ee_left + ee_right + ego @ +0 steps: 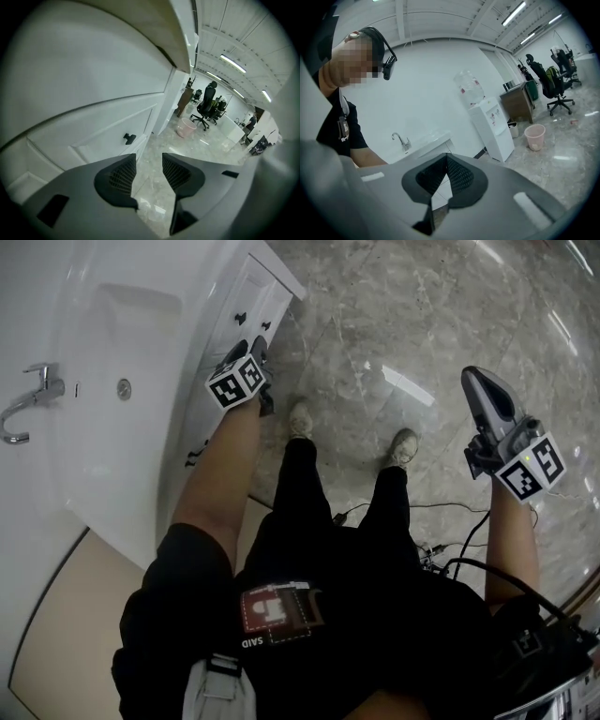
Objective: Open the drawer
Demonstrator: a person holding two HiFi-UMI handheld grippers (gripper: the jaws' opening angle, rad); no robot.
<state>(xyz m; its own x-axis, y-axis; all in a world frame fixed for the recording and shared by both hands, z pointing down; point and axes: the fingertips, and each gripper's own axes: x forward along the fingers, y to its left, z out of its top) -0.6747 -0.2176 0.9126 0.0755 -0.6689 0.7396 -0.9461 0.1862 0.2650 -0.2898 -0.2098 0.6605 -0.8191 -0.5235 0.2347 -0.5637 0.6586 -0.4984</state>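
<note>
The white vanity cabinet stands at the left, with closed drawer fronts and small black knobs. My left gripper hangs just in front of the cabinet face, below the knobs. In the left gripper view its jaws are open with nothing between them. A drawer front with a black knob lies ahead and to the left, apart from the fingers. My right gripper is held over the floor at the right, away from the cabinet. Its pads are shut together on nothing.
A white sink basin with a chrome faucet tops the cabinet. Cables lie on the marble floor near the person's feet. A pink bin, office chairs and a water dispenser stand farther off.
</note>
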